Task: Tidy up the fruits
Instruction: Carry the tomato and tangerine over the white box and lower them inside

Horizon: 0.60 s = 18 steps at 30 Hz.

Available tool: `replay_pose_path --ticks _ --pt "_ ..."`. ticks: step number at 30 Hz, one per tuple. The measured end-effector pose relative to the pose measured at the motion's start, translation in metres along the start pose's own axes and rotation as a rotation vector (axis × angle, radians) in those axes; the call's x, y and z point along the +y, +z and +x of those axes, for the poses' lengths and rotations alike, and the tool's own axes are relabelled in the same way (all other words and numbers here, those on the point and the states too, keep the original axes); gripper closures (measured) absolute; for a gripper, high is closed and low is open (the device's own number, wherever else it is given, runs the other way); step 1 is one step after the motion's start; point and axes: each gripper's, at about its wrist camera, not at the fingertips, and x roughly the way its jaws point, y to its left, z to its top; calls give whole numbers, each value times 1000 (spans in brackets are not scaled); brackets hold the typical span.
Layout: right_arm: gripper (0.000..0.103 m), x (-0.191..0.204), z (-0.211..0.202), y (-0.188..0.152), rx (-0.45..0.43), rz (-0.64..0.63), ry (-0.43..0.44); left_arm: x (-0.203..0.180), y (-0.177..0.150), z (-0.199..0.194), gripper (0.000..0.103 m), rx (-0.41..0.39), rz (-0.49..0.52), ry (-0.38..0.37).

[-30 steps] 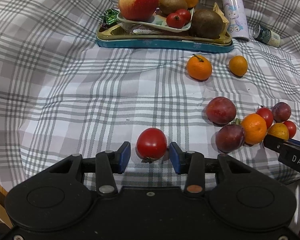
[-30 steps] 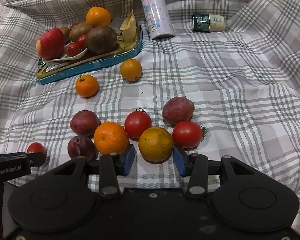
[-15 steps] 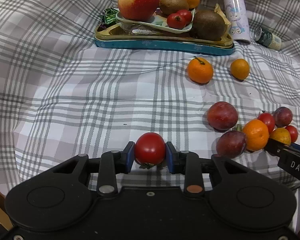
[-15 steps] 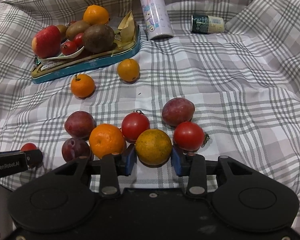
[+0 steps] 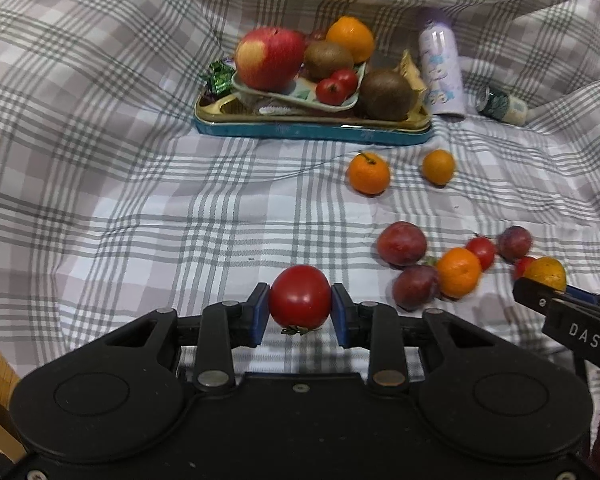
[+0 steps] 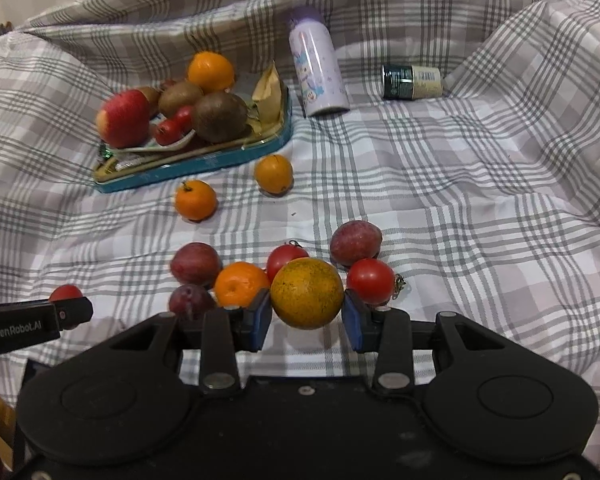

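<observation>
Blue pads of our left gripper (image 5: 300, 312) press on both sides of a red tomato (image 5: 299, 297), which sits pinched between them with its green stem end pointing down. Our right gripper (image 6: 307, 316) likewise clamps a speckled yellow-orange fruit (image 6: 307, 293) between its pads.

From the left wrist view we see the right gripper only as a dark finger at the right edge, with the speckled fruit (image 5: 548, 274) peeking above it; whether it grips there we could not tell from that side alone. The right wrist view returns the favour: our left gripper appears as a labelled black bar at the left edge, with the tomato (image 6: 65, 293) just showing over it.

Just beyond the right gripper lies a cluster on the checked cloth (image 6: 480, 208): a mandarin (image 6: 241, 283), two more tomatoes (image 6: 287, 261) (image 6: 371, 281) and three plums (image 6: 195, 263) (image 6: 191, 300) (image 6: 355, 242). Two small oranges (image 6: 195, 200) (image 6: 273, 173) rest farther on, near the teal tin tray (image 6: 204, 168).

On the tray the left view shows a pale dish (image 5: 300, 94) carrying a big apple (image 5: 269, 57) and two small tomatoes, with kiwis and an orange (image 5: 351, 38) around it, and a green wrapper (image 5: 219, 76) at its left corner; the right view hides most of that wrapper.

A lilac bottle (image 6: 318, 68) stands beside the tray, and a small dark-capped jar (image 6: 412, 81) lies on its side farther right.
</observation>
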Motion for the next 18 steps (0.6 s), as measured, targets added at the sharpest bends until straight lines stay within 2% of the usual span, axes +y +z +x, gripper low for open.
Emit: replay_pose_path --ticks 10,18 --pt "63 2 -56 -34 0 -15 46 -9 -39 -48 62 -8 37 -25" --pt "63 -4 -86 -76 75 -21 64 -16 -81 -66 62 55 51 -38"
